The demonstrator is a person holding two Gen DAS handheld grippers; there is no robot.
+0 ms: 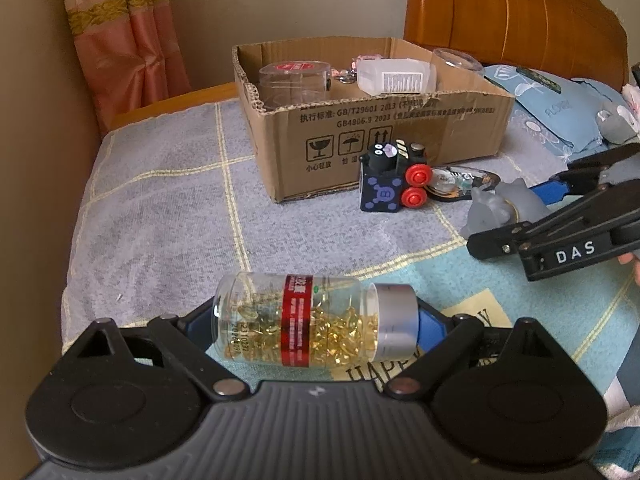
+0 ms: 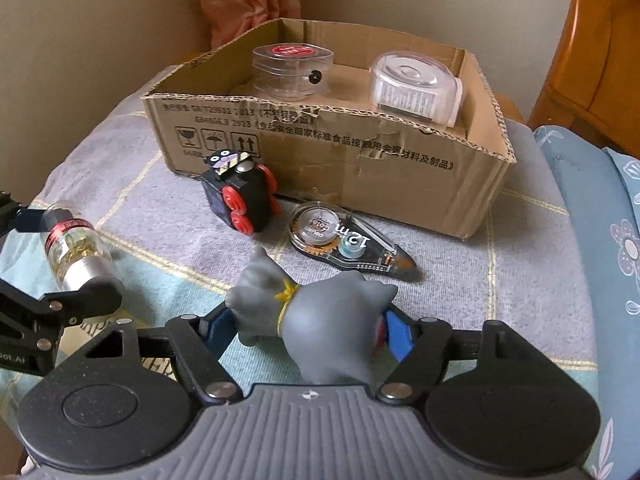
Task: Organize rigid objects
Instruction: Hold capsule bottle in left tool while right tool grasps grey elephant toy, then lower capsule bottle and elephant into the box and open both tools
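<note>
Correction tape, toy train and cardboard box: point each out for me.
Correction tape (image 2: pixel 350 242), right wrist view, on its clear casing.
Toy train (image 2: pixel 244 196), right wrist view, on its black body.
Cardboard box (image 1: pixel 400 128), left wrist view, on its printed front wall.

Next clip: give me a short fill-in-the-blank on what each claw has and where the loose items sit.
1. The left claw grips a clear bottle holding ____ capsules.
2. The right claw closes around a ____ rubber figure.
3. The toy train has ____ wheels.
4. The correction tape lies ____ the cardboard box.

Missing: golden; grey; red; outside
</note>
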